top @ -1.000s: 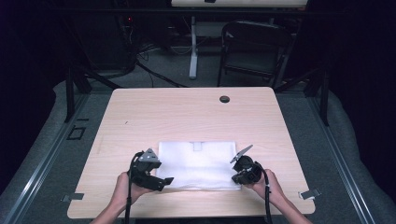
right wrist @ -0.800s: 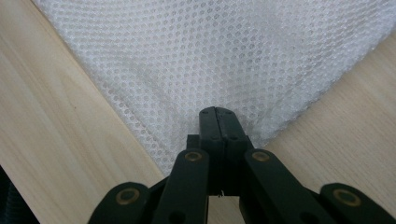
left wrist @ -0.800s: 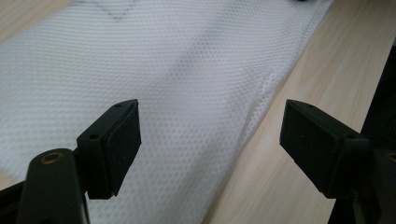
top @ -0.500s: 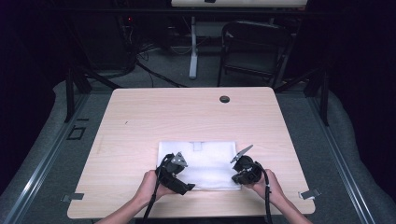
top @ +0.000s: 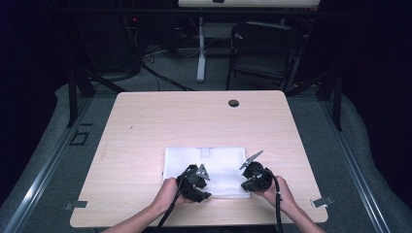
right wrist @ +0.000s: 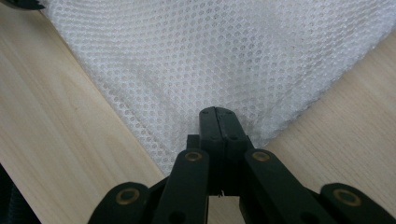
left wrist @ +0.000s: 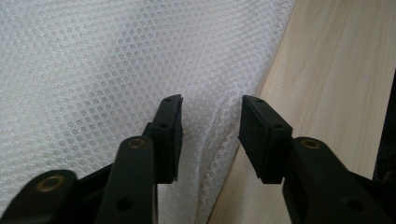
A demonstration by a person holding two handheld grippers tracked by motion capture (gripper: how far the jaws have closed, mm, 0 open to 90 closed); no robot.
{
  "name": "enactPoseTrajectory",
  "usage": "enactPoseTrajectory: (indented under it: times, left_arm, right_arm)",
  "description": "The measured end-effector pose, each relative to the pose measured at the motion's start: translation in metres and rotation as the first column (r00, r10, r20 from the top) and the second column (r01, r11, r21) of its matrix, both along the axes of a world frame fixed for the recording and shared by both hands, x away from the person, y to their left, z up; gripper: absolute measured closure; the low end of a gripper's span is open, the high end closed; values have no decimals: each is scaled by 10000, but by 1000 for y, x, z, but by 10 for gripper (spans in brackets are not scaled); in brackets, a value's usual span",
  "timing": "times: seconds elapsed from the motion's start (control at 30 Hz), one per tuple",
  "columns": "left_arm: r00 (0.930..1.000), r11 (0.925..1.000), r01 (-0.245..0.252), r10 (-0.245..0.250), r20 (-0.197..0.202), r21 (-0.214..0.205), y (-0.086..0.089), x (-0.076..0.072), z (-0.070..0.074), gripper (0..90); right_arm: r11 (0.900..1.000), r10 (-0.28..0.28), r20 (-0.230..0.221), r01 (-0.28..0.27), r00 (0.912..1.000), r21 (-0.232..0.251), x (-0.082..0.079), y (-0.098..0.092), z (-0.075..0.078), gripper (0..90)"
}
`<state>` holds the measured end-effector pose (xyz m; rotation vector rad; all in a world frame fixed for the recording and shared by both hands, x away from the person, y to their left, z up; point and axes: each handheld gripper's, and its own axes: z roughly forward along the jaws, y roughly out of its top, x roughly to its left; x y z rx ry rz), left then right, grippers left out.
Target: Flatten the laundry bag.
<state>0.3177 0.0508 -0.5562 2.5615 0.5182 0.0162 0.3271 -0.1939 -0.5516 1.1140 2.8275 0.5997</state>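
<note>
Two grippers work at the near edge of the white mesh cloth point(top: 218, 167) on the table point(top: 160, 121). Left gripper point(left wrist: 211, 135): jaws apart, just been closing, a raised fold between them. Right gripper point(right wrist: 218, 122): jaws clamped on a cloth corner.

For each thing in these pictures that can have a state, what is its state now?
White mesh cloth: lies flat on the table, near edge bunched into a small fold.
Left hand-held gripper: jaws apart, just been closing, astride the fold at the cloth's edge.
Right hand-held gripper: shut on the cloth's corner.
Table: bears the cloth.
</note>
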Motion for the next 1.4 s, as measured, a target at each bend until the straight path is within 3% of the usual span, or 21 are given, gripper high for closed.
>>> enactPoseTrajectory:
  times: [0.2, 0.67, 0.97, 1.03, 1.23, 1.4]
  left_arm:
    - [10000, 10000, -35, 35, 81, 26, 2, 3, -1, 708]
    - [9995, 9999, 27, -30, 319, 98, 2, 4, -2, 862]
    - [9996, 9999, -113, 114, 263, -60, 3, 5, 0, 878]
    - [9993, 9993, -268, 274, 242, -268, 4, 6, 0, 879]
    - [9987, 9983, -447, 455, 211, -361, 4, 6, 1, 879]
    - [9976, 9966, -599, 617, 310, -559, 6, 6, 4, 879]
  right_arm:
    - [9998, -127, 2, 127, 9999, 136, 0, 0, -1, 900]
    - [10000, -17, -32, 17, 10000, 90, 0, -1, 0, 900]
    - [9979, 71, 734, -118, 9973, 644, -10, -1, 20, 900]
    - [9972, 115, 887, -179, 9960, 725, -14, 1, 24, 900]
    - [9939, 568, 1241, -679, 9906, 870, -27, 12, 32, 900]
    - [9886, 1192, 1385, -1305, 9832, 757, -39, 33, 27, 900]
